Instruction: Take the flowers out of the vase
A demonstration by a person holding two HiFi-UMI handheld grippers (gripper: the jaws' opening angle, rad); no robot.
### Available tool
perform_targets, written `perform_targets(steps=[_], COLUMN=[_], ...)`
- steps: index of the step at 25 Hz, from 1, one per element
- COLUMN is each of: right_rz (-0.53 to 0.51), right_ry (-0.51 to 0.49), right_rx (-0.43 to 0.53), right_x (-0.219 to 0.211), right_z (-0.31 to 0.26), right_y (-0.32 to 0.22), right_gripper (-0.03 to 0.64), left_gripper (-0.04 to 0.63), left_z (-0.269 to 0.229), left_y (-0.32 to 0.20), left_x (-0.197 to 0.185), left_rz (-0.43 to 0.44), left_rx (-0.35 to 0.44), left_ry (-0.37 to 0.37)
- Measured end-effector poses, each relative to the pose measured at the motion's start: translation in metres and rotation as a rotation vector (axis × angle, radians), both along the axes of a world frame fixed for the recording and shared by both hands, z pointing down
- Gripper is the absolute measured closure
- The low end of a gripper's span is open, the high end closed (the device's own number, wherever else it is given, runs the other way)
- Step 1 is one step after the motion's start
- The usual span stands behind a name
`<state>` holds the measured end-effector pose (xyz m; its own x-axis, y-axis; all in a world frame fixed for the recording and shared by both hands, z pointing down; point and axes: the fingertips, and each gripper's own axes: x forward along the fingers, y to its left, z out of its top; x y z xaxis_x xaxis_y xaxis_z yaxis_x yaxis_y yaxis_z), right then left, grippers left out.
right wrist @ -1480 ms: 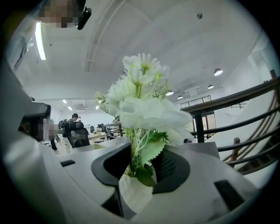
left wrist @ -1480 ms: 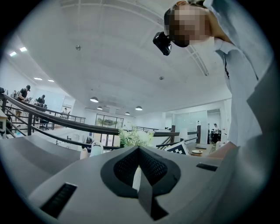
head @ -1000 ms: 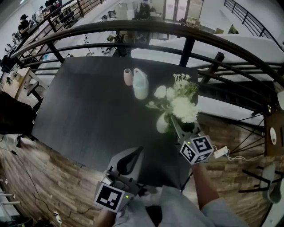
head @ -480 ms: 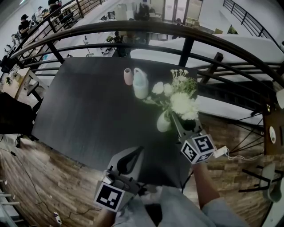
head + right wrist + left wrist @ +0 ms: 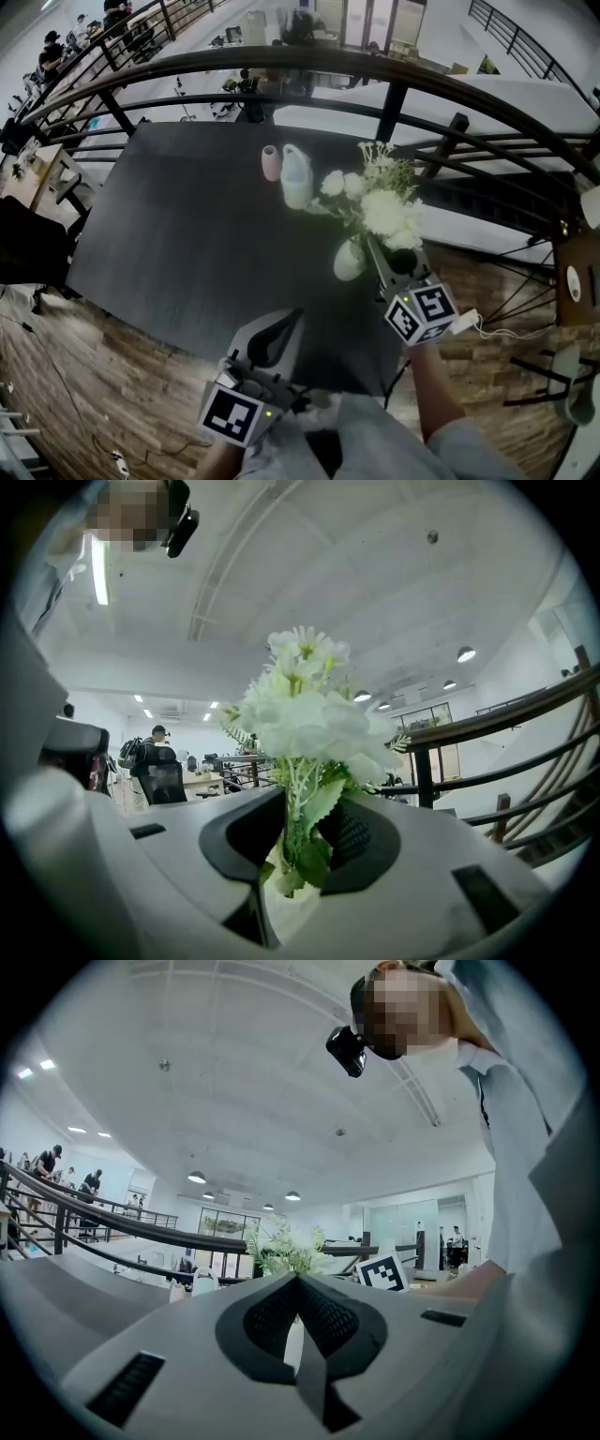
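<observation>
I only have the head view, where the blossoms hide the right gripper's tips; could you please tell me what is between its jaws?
Observer: In the right gripper view, the green stems of the flowers stand between the jaws of the right gripper, which have just been closing on them.
Operator: Thank you. And the other one, is it carrying anything?
Observer: No. The left gripper view shows the left gripper with its jaws together and nothing between them.
</observation>
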<state>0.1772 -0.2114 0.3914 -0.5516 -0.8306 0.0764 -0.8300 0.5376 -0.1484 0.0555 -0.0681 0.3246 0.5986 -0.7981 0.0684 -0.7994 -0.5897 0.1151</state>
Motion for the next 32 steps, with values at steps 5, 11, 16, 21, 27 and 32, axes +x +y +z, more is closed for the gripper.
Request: perform_targets(steps=[5,11,16,21,27,32], right_rz=[0.007,0.016,0.027,0.033,0.043,0.051], right_ry=[0.002,-0.003,-0.008,-0.008,-0.006,-0.001], right_rx=[0.012,0.031,0.045,0.061,0.089,0.117], right_x=[-0.003,-0.003,-0.003,-0.005,-0.001,-0.004], right_z=[-0.004,-0.013,-0.02,-0.029,-0.044,-0.059], right_y=[0.0,0.001,0.002,0.002,0.002,0.001], right_gripper=[0.503,0.506,0.506,0.506,0.506,0.506], left_gripper=[0.595,0.595,0.595,0.595,0.595,0.595], left_z=[0.001,-0.002,-0.002,-0.004,-0.008,-0.013], left_y=[0.001,0.003,0.005,0.005,0.007,0.006], left_x=[-0.005,-0.009,-0.013,-0.018,-0.018,-0.023], left_rz=[0.003,0.002,0.002,0.007,0.014,0.022], left_rx=[0.008,0.013,0.012,0.017,0.026,0.035], left_ry=[0.007,0.011,0.014,0.016,0.017,0.021])
